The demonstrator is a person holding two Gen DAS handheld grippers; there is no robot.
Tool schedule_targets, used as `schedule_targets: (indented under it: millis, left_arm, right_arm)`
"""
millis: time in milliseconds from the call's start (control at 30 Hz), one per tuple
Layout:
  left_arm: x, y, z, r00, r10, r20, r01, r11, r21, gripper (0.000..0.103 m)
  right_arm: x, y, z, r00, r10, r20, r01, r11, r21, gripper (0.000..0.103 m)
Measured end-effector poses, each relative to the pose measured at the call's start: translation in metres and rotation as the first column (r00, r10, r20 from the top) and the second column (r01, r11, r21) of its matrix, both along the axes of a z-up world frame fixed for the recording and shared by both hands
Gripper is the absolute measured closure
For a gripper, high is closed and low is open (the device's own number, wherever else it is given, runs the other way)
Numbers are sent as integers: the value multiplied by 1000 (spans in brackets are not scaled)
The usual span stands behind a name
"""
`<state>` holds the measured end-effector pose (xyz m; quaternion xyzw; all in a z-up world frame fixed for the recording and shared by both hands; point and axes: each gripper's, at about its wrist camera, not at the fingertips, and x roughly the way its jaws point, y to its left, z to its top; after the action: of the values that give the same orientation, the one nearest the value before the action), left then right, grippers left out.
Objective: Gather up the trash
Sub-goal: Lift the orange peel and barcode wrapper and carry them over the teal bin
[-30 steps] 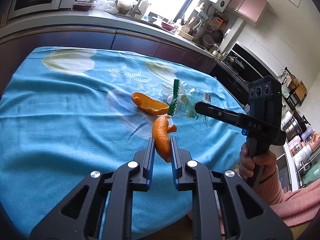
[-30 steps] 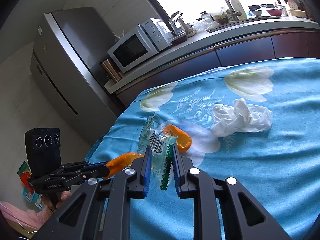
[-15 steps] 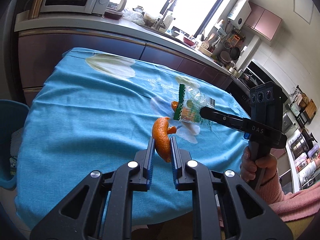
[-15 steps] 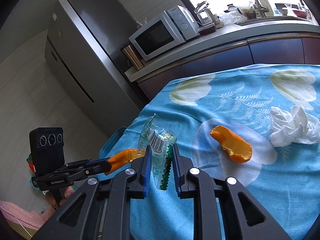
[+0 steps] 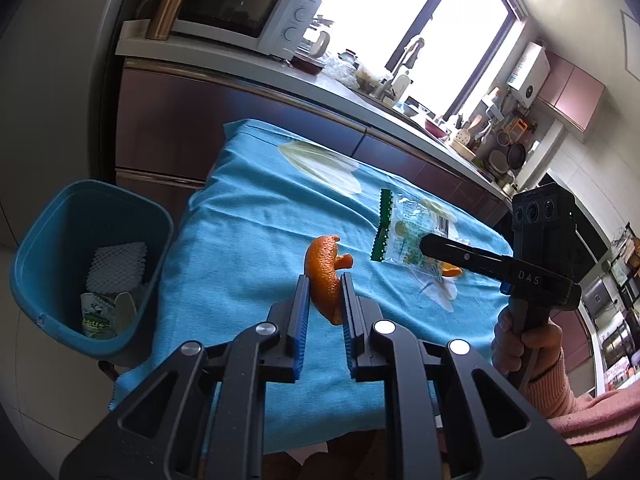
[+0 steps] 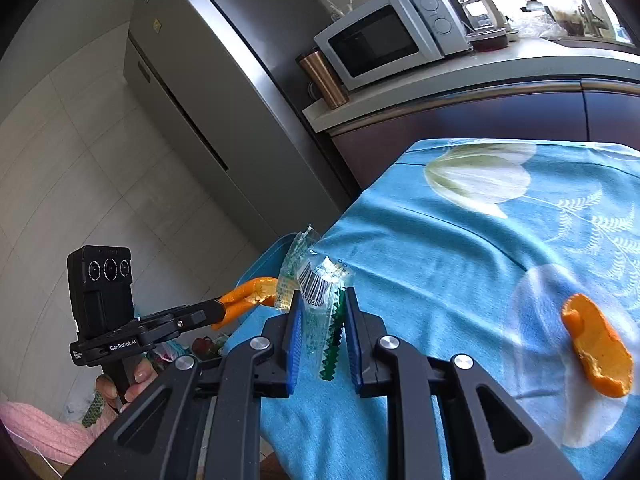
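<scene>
A: We worked in a kitchen, at a surface (image 5: 248, 216) under a blue flowered cloth, with a microwave (image 5: 236, 12) on the far counter and a blue bin (image 5: 80, 264) on the floor off its left end.

B: Our left tongs (image 5: 325, 294) pinched a curl of orange peel (image 5: 325, 276); our right tongs (image 6: 322, 320) were pressed onto a clear snack wrapper (image 6: 320, 292), both lifted off the cloth.

A: So we judged ourselves mid-carry, with pickup done and dropping not yet.

B: The next move called for swinging both loads left, over the bin's mouth, before spreading the tongs.

A: A second peel (image 6: 598, 354) lay on the cloth to the right, waiting for another trip.
</scene>
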<state>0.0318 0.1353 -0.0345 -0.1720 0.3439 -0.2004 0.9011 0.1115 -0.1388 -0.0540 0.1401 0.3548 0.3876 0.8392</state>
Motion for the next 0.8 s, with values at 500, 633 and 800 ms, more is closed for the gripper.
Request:
schedule_targets:
  millis: [500,633,800]
  left_arm:
    - [-1,87,-12,973,228,-22,-229,973,-13,87]
    - [4,104,-20,961,273,-38,-273,962,-3,87]
    - [10,124,-34,945,319,-64,-320,948,7,87]
  right_arm:
    - [26,85,4,987,157,-22,-158,986,-49,85]
    - [33,113,2,981,192,-32,-194,978,-71,85]
    - [42,144,-2,973,228,-45,-231,968,-101,85]
